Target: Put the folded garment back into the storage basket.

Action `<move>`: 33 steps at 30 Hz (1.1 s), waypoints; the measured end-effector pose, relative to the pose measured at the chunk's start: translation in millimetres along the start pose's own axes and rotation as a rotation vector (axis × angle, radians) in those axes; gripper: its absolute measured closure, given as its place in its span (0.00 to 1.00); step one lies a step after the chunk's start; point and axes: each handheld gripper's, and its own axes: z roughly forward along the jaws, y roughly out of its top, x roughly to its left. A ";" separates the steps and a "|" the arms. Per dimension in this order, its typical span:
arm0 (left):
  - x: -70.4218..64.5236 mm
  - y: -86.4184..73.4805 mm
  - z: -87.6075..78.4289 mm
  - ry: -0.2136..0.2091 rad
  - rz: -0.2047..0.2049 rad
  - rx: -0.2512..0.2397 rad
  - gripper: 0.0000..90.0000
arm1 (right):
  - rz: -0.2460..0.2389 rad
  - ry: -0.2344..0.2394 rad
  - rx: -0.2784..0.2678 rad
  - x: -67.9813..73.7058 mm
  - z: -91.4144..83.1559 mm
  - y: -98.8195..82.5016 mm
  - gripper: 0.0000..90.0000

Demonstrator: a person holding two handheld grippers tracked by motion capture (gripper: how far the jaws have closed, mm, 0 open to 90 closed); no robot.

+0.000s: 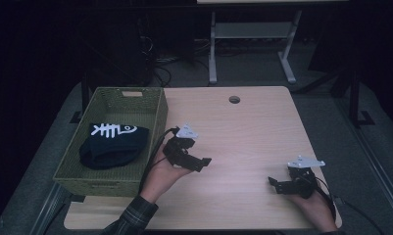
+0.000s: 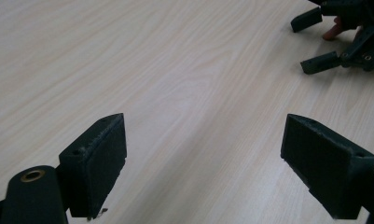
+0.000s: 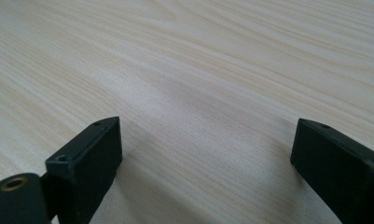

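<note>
Idling between steps: left gripper [image 1: 204,162] and right gripper [image 1: 274,183] both hanging wide open, gripping nothing, over bare table [image 1: 243,132]; dark folded cloth [image 1: 113,145] sitting in green basket [image 1: 157,117]; probably next reaching toward it.

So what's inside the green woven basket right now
Inside the green woven basket lies a folded black garment with a white fish-skeleton print, toward the near end. The basket floor beneath it is covered, so anything under it can't be seen. Both grippers hover over the table outside.
</note>
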 end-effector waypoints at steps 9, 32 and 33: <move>-4.4 -19.7 25.6 -0.008 0.028 0.031 0.15 | -0.001 0.000 0.000 -0.1 0.0 0.0 0.09; 2.3 -64.1 64.1 0.011 0.081 0.067 0.15 | 0.000 0.003 -0.001 -0.1 -0.2 -0.2 0.09; 2.0 -64.8 64.8 0.014 0.083 0.068 0.15 | 0.000 0.003 -0.001 -0.1 -0.3 -0.2 0.09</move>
